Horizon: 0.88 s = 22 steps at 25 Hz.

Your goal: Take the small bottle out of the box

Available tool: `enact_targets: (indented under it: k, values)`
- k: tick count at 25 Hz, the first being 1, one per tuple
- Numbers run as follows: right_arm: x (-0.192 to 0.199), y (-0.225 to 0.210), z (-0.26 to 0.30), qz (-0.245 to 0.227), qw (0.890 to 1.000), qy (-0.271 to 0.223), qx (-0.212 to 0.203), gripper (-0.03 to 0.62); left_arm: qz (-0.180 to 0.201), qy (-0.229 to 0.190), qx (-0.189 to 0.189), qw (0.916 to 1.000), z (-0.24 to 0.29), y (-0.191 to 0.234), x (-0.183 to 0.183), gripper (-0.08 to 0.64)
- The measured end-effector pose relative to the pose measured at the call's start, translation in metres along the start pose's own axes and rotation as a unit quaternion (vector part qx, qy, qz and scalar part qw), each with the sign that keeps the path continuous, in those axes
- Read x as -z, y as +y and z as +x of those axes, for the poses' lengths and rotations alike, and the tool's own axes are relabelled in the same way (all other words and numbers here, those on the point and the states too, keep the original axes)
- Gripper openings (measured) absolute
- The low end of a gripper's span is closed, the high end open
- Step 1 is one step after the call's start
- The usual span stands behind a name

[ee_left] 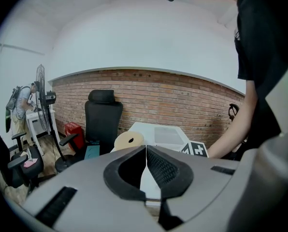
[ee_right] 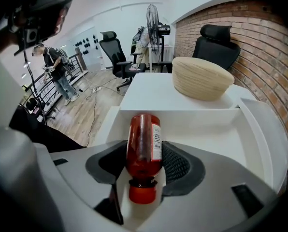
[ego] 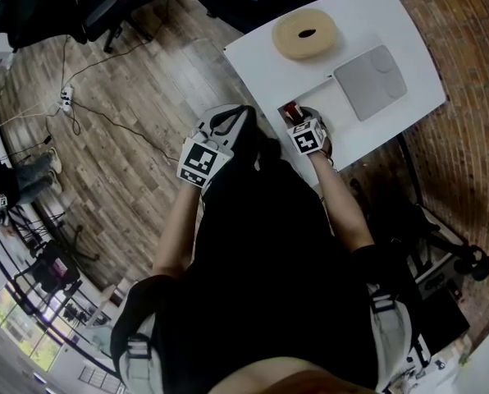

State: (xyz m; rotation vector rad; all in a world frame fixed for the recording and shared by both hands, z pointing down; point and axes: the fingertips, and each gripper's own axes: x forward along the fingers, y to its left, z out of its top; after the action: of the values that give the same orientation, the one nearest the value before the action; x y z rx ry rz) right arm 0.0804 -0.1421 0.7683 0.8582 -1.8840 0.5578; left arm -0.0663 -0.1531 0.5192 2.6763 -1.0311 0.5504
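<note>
A small red bottle (ee_right: pixel 144 141) with a red cap and a white label lies lengthwise between the pads of my right gripper (ee_right: pixel 144 153), cap toward the camera. That gripper is shut on it, over the inside of the open white box (ee_right: pixel 202 116). In the head view the right gripper (ego: pixel 298 121) is at the near edge of the box (ego: pixel 331 98), and the bottle (ego: pixel 290 110) shows just ahead of it. My left gripper (ego: pixel 240 115) hangs left of the table over the floor. Its pads (ee_left: pixel 158 166) meet with nothing between them.
The white table (ego: pixel 392 23) carries a round beige bowl-like thing (ego: pixel 304 33) beyond the box and a grey flat lid (ego: pixel 369 80) to the right. Black office chairs (ee_right: pixel 216 45) and a brick wall (ee_left: pixel 173 95) stand behind. Cables run across the wooden floor (ego: pixel 130 97).
</note>
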Motion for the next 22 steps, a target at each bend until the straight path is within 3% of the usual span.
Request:
enact_targets:
  k: [22]
  values:
    - [-0.015,-0.016,-0.05,-0.003,0.997,-0.072,0.011,0.219,0.004,-0.013,0.0,0.9999,0.009,-0.031,-0.006,0.021]
